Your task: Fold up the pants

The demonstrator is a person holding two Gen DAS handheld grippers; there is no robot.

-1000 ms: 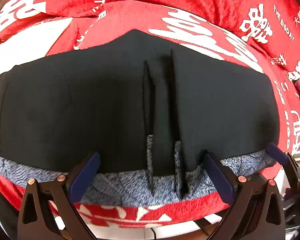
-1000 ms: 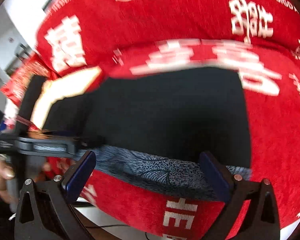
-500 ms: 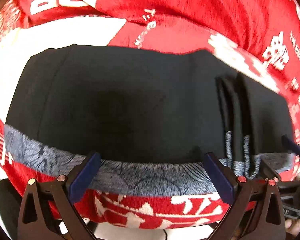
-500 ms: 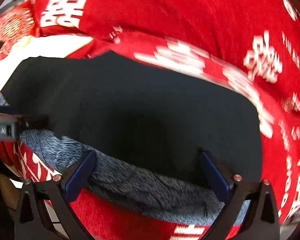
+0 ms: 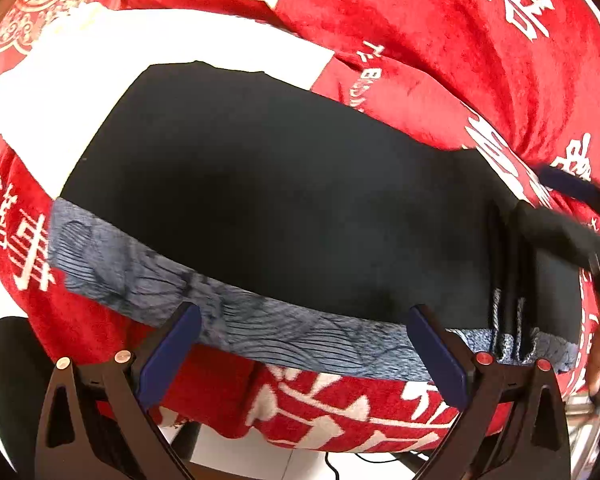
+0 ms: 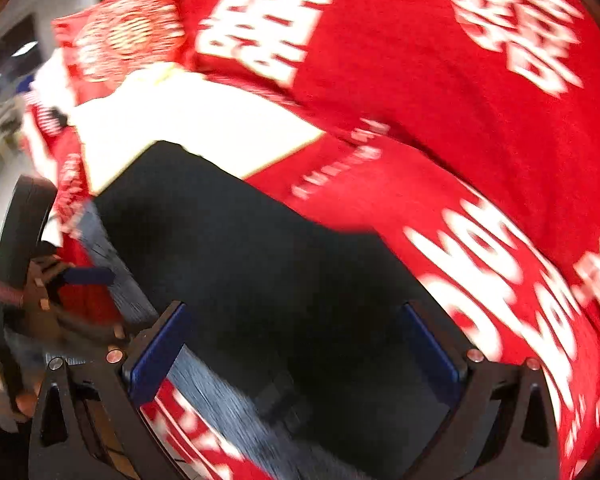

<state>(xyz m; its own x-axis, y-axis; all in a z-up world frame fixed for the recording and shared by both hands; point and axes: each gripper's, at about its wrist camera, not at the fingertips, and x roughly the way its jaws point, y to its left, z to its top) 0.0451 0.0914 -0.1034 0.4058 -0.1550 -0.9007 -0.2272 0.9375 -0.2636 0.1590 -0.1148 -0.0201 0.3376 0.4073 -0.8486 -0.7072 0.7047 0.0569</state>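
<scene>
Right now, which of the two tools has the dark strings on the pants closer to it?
The right tool. The strings lie just under its blurred fingers, far to the side of the left tool, whose fingers are wide apart.

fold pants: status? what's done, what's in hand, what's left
Done: the black pants lie flat as a folded slab on the red blanket, patterned grey lining showing along the near edge.
In hand: nothing. The left gripper and right gripper are both open at that near edge.
Left: any further fold; no fabric is pinched yet. Right view is motion-blurred.
</scene>
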